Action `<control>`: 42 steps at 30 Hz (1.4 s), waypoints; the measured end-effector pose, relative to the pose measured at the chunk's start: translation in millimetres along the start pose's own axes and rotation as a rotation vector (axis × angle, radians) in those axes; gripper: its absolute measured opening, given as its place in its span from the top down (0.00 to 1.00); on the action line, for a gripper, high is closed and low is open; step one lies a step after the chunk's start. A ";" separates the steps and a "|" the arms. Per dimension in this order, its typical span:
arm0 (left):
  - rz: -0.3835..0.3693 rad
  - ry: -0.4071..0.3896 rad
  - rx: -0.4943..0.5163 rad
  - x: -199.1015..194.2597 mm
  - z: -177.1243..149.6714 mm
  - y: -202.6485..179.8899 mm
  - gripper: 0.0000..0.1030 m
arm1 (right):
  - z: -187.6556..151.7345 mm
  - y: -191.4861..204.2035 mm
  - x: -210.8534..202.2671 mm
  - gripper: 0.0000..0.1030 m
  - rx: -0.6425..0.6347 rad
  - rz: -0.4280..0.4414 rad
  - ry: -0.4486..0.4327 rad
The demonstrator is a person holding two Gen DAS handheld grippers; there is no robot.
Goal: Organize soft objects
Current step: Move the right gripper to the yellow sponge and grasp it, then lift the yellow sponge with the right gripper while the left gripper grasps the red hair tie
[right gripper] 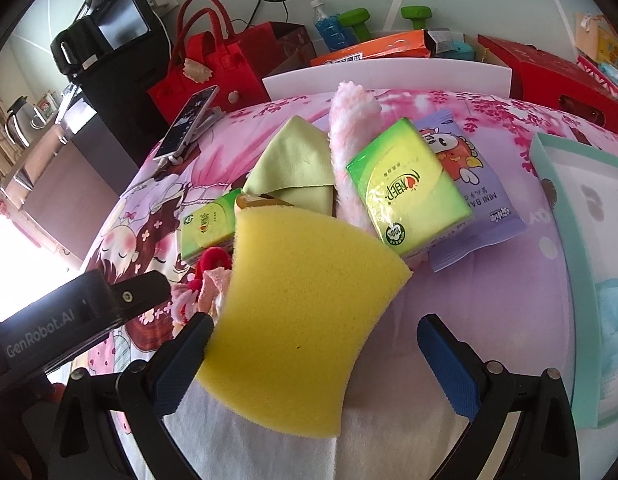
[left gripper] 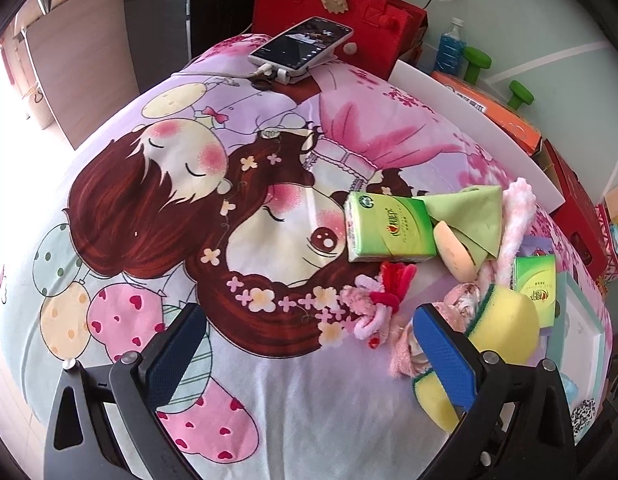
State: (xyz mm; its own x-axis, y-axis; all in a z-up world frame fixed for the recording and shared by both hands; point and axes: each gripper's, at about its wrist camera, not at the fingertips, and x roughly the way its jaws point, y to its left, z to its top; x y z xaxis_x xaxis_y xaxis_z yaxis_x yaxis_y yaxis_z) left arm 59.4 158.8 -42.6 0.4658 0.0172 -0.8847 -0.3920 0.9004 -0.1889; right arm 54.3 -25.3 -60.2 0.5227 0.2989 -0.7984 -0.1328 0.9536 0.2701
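Soft things lie in a heap on the cartoon-print bed sheet [left gripper: 269,400]. In it are a green tissue pack [left gripper: 389,228], a folded green cloth [left gripper: 473,216], a beige puff [left gripper: 455,250], a pink fluffy roll [left gripper: 517,220], red and pink hair ties [left gripper: 389,288], a pink cloth [left gripper: 461,300] and a second tissue pack [right gripper: 409,196]. A yellow sponge [right gripper: 305,320] sits tilted between the fingers of my open right gripper [right gripper: 315,364]. It touches the left pad and stands apart from the right pad. My left gripper [left gripper: 309,360] is open over bare sheet, left of the heap.
A phone [left gripper: 301,46] on a charger lies at the far end, with a red felt bag [left gripper: 341,12] behind it. A white board [left gripper: 469,120] edges the bed. A teal box [right gripper: 581,240] holding a blue mask [right gripper: 617,336] lies to the right. A purple snack pack [right gripper: 473,188] lies under the tissue pack.
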 end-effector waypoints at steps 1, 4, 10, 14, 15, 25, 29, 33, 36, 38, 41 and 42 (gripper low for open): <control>-0.001 0.001 0.005 -0.1 -0.1 -1.8 0.00 | -0.1 0.4 -0.3 0.07 -0.002 0.012 0.002; -0.003 0.005 0.013 0.3 -0.5 -4.6 0.00 | -1.0 2.0 -0.5 0.16 -0.005 0.037 0.009; -0.008 0.018 0.017 2.4 -0.9 -6.6 0.00 | -1.3 3.7 -3.6 0.25 -0.004 0.061 0.016; -0.011 0.026 0.019 4.0 -1.1 -8.3 0.00 | -1.2 1.6 -5.9 0.27 -0.004 0.059 0.021; -0.010 0.030 0.020 5.0 -1.3 -8.8 0.00 | -1.1 0.3 -6.9 0.27 -0.002 0.060 0.022; 0.028 0.050 0.021 17.8 -4.2 -12.4 0.00 | 1.9 -12.2 -16.3 0.29 0.010 0.017 0.028; 0.038 0.064 0.025 25.4 -5.6 -13.5 0.00 | 3.3 -16.0 -21.5 0.29 0.010 -0.012 0.019; 0.041 0.089 0.037 33.5 -7.8 -17.2 0.00 | 3.9 -21.0 -24.7 0.29 0.021 -0.019 0.021; 0.020 0.092 0.038 32.4 -7.2 -19.2 0.00 | 4.4 -22.5 -28.9 0.29 0.018 -0.030 0.014; -0.007 0.081 0.021 27.8 -6.1 -18.8 0.00 | 4.7 -23.2 -32.1 0.29 0.016 -0.035 0.007; -0.031 0.052 0.004 20.2 -2.9 -17.8 0.00 | 4.7 -24.2 -34.8 0.29 0.016 -0.042 0.002; -0.034 0.040 0.002 17.9 -2.0 -17.7 0.00 | 4.9 -25.3 -35.1 0.29 0.019 -0.047 -0.001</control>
State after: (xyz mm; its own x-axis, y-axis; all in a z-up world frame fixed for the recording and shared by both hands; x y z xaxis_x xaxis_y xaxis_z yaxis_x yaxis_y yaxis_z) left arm 73.1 142.3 -56.0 0.4468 -0.0308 -0.8941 -0.3747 0.9011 -0.2183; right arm 43.4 -60.1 -36.4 0.5292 0.2535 -0.8098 -0.0921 0.9659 0.2421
